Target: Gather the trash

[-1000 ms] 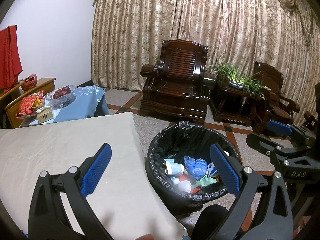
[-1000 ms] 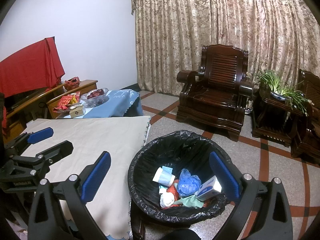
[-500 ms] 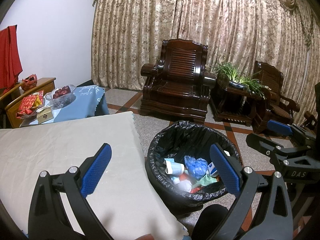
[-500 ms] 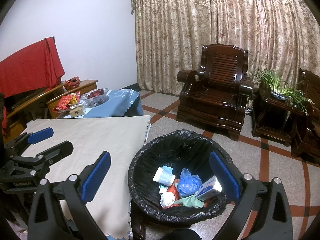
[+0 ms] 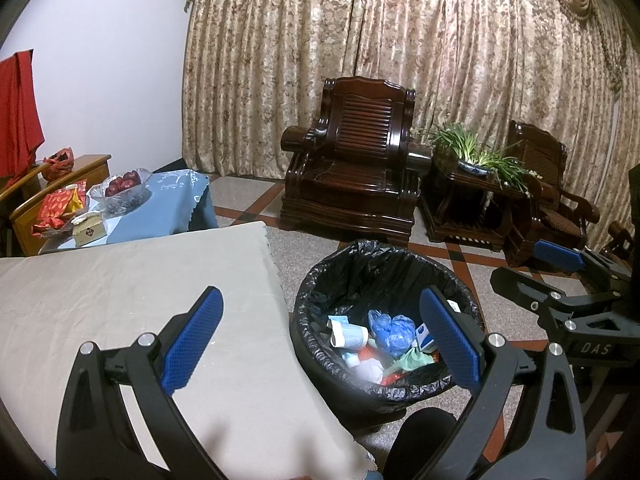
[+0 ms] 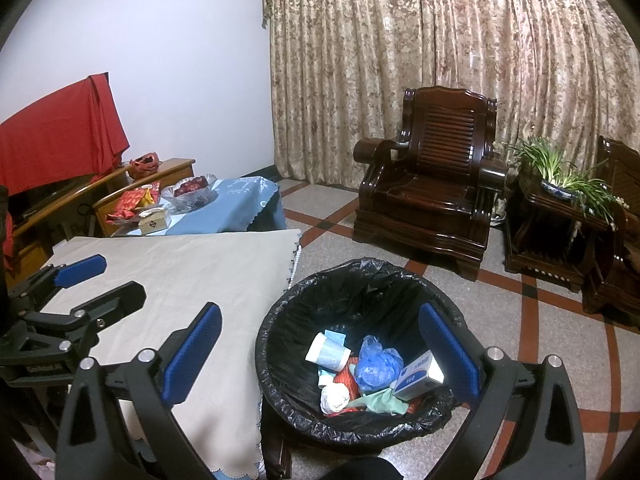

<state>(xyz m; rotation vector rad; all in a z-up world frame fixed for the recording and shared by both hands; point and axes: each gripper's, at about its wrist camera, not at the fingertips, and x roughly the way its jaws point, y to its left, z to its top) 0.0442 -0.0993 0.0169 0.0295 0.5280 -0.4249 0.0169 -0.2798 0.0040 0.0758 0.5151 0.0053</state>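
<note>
Over the table edge, your left gripper [image 5: 320, 328] sits wide open with nothing between the blue pads, left finger above the beige cloth [image 5: 132, 292], right finger above the bin's near rim. Your right gripper [image 6: 320, 344] is spread just as wide, also empty, its left finger over the cloth corner and its right finger over the bin's right side. Just ahead of and below both: the trash bin [image 6: 280, 360] with a black liner, standing on the floor right beside the cloth-covered table. Inside it the trash is piled at the bottom: a white-and-blue paper cup [image 6: 329, 353], a crumpled blue plastic bag [image 6: 378, 366], a small white-and-blue box [image 6: 416, 376], a white wad [image 6: 334, 397], a pale green scrap [image 6: 384, 402], something red underneath. In the left wrist view your right gripper shows off to the right [image 5: 560, 280], beyond the bin; in the right wrist view your left gripper shows off to the left [image 6: 80, 280], over the cloth. Farther ahead-left: a blue-covered table [image 5: 176, 200] with a glass bowl of red fruit [image 5: 122, 190], a small cream box [image 5: 88, 232], red packets [image 5: 60, 204]. Far ahead: a dark wooden armchair [image 5: 356, 164], a side table with a green plant [image 5: 480, 156], patterned curtains [image 5: 400, 40] behind. Red fabric [image 6: 56, 128] hangs at the far left.
</note>
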